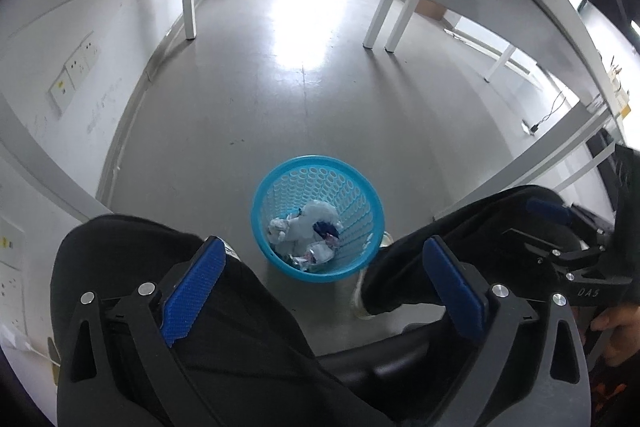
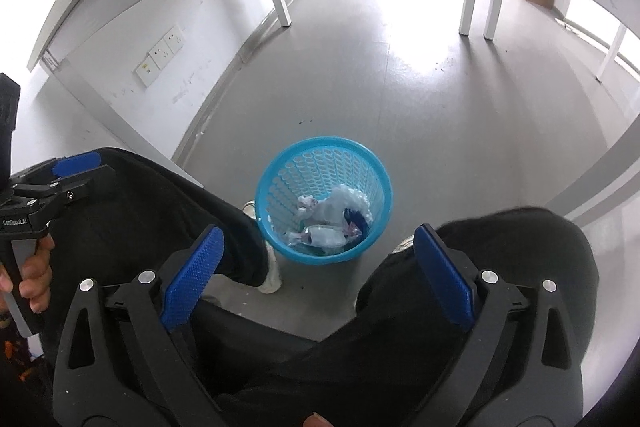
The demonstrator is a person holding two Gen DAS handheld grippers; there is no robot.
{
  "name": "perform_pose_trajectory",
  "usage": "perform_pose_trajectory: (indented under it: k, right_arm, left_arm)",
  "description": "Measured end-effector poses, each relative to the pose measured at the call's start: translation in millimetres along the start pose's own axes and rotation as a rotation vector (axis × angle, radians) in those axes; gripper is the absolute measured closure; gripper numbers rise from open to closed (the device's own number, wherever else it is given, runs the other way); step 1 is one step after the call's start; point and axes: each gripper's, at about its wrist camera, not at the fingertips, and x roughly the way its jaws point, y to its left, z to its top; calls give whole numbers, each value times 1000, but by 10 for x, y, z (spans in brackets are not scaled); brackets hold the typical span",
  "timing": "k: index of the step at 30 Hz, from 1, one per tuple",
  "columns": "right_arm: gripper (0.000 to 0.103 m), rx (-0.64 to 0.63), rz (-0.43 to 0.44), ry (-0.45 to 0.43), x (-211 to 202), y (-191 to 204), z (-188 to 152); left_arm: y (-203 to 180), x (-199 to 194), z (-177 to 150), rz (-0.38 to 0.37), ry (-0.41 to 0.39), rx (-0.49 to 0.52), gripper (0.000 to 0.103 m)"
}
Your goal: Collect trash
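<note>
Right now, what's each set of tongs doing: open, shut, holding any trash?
Left tongs: open, holding nothing.
Right tongs: open, holding nothing.

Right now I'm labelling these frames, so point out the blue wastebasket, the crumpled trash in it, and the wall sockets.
blue wastebasket (image 1: 280, 175), left wrist view, far rim.
crumpled trash (image 1: 312, 223), left wrist view, pale wad.
wall sockets (image 2: 160, 57), right wrist view, middle plate.

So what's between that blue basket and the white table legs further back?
Nothing: only bare grey floor with a bright glare patch lies between the blue basket and the white table legs, clearest in the left wrist view.
</note>
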Motion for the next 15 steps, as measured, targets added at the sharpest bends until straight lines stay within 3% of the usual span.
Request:
perform_pose_trajectory:
  k: [6, 15]
  right_arm:
    - [9, -17, -14, 51, 293, -37, 107]
    - [9, 21, -4, 127, 709, -141, 233]
  left_arm:
    - [-119, 197, 58, -55, 31, 53, 6]
    - [-101, 683, 110, 36, 127, 74, 6]
